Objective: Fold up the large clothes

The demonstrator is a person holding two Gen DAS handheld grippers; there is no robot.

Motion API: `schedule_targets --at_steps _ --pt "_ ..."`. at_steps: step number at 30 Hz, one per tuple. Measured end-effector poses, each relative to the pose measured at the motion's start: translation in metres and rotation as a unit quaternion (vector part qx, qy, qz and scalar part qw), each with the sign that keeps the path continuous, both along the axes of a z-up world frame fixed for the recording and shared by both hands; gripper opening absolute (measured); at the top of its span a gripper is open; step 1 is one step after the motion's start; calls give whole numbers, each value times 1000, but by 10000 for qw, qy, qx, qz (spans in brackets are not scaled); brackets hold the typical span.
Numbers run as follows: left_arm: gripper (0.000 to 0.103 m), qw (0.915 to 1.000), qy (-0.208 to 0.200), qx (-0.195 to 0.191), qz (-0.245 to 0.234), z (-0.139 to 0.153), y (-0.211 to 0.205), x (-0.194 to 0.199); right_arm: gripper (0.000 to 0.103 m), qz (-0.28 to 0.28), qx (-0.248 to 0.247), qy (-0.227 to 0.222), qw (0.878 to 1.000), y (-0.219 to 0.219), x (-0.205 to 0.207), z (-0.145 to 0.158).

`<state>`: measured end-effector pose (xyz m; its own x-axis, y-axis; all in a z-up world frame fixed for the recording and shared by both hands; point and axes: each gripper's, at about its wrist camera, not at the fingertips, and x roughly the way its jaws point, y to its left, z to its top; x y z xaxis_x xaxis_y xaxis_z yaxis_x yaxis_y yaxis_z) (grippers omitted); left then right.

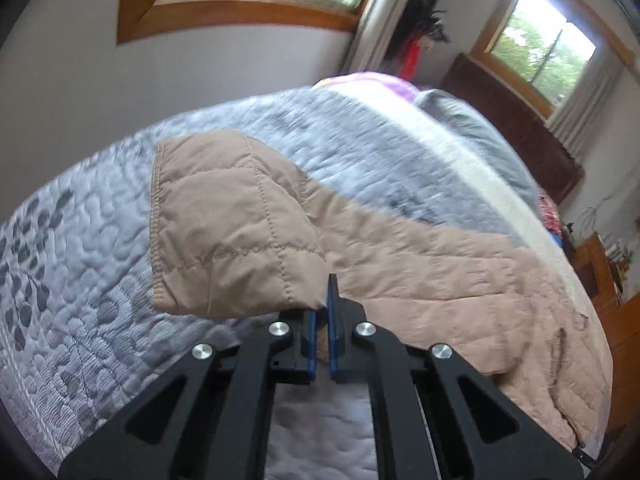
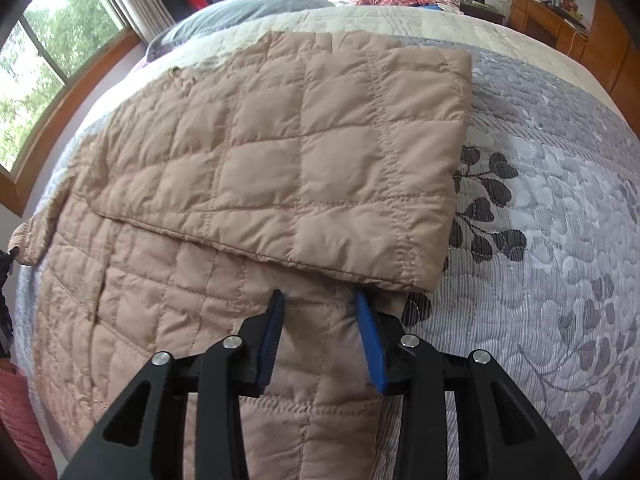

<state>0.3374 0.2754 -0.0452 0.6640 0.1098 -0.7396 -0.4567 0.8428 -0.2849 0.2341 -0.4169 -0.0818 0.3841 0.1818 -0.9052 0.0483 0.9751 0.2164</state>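
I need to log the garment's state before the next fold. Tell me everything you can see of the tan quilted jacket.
The jacket is tan and puffy-looking, stitched in a grid of squares. It lies on the bed's grey leaf-patterned quilt, one panel folded over the rest, giving two layers with a hemmed edge running across. The left claw is shut on a corner of it, lifting that flap. The right claw is open over the lower layer, just below the folded panel's edge.

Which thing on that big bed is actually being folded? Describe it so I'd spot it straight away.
Start at the bed's grey bedspread with its dark leaf pattern. Spread across it lies the tan quilted jacket, one part already doubled over the rest. It is the only plain tan piece stitched in squares; the left gripper pinches its edge, while the right gripper hovers open above it.
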Motion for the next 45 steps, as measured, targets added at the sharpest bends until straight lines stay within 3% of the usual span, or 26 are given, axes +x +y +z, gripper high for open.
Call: schedule_targets --at_steps 4,9,15,20,33,38,41,42,45 --pt "2 9966 -474 243 -625 41 -58 2 38 -72 143 39 9999 -5 -9 8" --pt "3 9807 -770 619 -1684 71 -158 10 38 -132 80 42 9999 -10 -20 16" --pt "3 9585 -649 746 -2674 60 -262 28 38 -151 163 45 9997 -17 -32 14" --pt "3 9487 -342 733 -3057 31 -312 51 38 -94 195 30 9998 -18 -37 9" --pt "3 9393 517 609 -3336 -50 -357 81 39 -96 160 94 9998 -13 -33 -2" --pt "4 9325 580 766 -3481 -60 -359 81 41 -143 129 168 9997 -14 -28 -8" --pt "8 9301 636 573 -3571 -54 -350 77 41 -171 142 202 9995 -14 -26 -7" --pt "12 9287 647 432 -3626 -49 -344 73 41 -169 122 201 9996 -15 -27 -6" --pt "46 9186 590 23 -3908 -30 -326 50 41 -156 0 192 9997 -12 -27 2"
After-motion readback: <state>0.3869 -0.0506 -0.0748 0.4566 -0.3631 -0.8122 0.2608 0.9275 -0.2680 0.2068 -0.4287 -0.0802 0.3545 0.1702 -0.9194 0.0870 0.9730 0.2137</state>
